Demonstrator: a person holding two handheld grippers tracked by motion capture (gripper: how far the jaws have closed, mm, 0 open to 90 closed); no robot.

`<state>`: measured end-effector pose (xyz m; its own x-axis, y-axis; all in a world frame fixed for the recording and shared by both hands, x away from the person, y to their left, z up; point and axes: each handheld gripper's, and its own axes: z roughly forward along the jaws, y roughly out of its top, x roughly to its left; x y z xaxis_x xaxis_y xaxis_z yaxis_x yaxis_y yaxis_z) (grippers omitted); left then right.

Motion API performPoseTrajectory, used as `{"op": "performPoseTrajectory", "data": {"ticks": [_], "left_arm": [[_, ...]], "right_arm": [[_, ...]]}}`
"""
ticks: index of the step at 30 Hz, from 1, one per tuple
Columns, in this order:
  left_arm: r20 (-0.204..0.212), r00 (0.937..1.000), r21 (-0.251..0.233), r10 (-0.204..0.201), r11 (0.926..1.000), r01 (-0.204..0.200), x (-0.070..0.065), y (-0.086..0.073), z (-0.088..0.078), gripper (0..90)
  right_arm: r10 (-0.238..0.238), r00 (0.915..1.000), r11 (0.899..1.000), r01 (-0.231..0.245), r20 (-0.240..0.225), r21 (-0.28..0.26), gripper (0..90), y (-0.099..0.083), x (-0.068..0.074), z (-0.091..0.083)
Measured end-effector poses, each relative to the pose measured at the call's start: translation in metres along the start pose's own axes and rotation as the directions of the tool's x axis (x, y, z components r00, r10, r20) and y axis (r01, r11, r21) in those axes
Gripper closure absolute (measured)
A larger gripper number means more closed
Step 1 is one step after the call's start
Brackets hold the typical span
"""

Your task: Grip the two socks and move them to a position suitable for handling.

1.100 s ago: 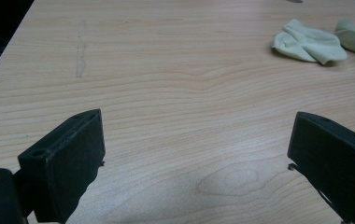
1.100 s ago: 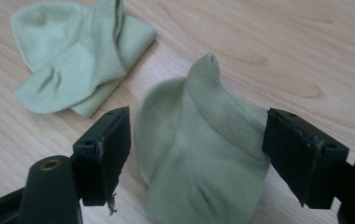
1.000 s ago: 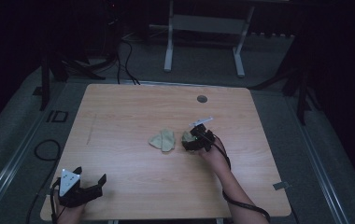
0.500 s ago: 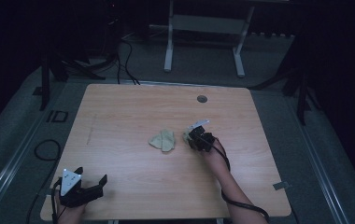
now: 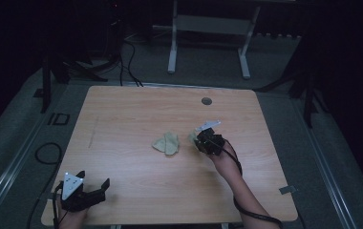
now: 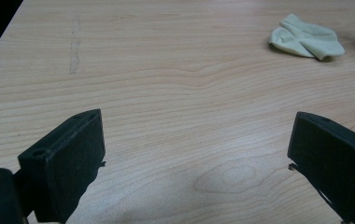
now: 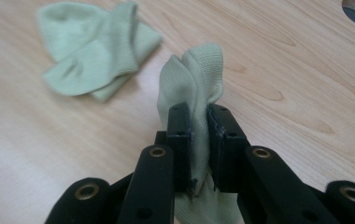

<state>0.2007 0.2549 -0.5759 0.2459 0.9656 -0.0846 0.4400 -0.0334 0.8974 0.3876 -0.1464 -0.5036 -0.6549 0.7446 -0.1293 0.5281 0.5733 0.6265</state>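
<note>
Pinching a pale green sock (image 7: 199, 79) between its black jaws, the right tool (image 7: 199, 123) has just been closing and now clamps the fabric, whose ribbed knit stands up bunched above the pads, lifted over the middle of the wooden bench (image 5: 122, 119). No writing is readable on the sock or tool. A second, matching sock (image 5: 166, 143) lies crumpled just beside it. The left tool (image 5: 90, 193) rests at the bench's near corner, jaws spread wide with nothing between them. A round cable hole (image 5: 207, 101) sits beyond.
</note>
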Motion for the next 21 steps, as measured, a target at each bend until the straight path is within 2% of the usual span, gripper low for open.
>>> {"op": "performPoseTrajectory", "data": {"ticks": [8, 14, 21], "left_arm": [[0.001, 1.0, 0.005, 0.005, 1.0, -0.005, -0.001, 0.0, 0.0, 4.1], [0.005, 0.9999, 0.004, 0.009, 0.9999, -0.009, -0.003, 0.001, 0.0, 4.1], [0.022, 0.9996, 0.001, 0.019, 0.9998, -0.019, -0.007, 0.002, 0.001, 4.1]], "right_arm": [[-0.039, 0.9991, 0.998, 0.039, -0.014, -0.042, 79.8, -0.01, 0.015, -0.036], [-0.109, 0.9936, 0.992, 0.107, -0.029, -0.065, 79.7, -0.027, 0.04, -0.06], [-0.157, 0.9869, 0.986, 0.154, -0.038, -0.069, 79.6, -0.049, 0.068, -0.079]]}}
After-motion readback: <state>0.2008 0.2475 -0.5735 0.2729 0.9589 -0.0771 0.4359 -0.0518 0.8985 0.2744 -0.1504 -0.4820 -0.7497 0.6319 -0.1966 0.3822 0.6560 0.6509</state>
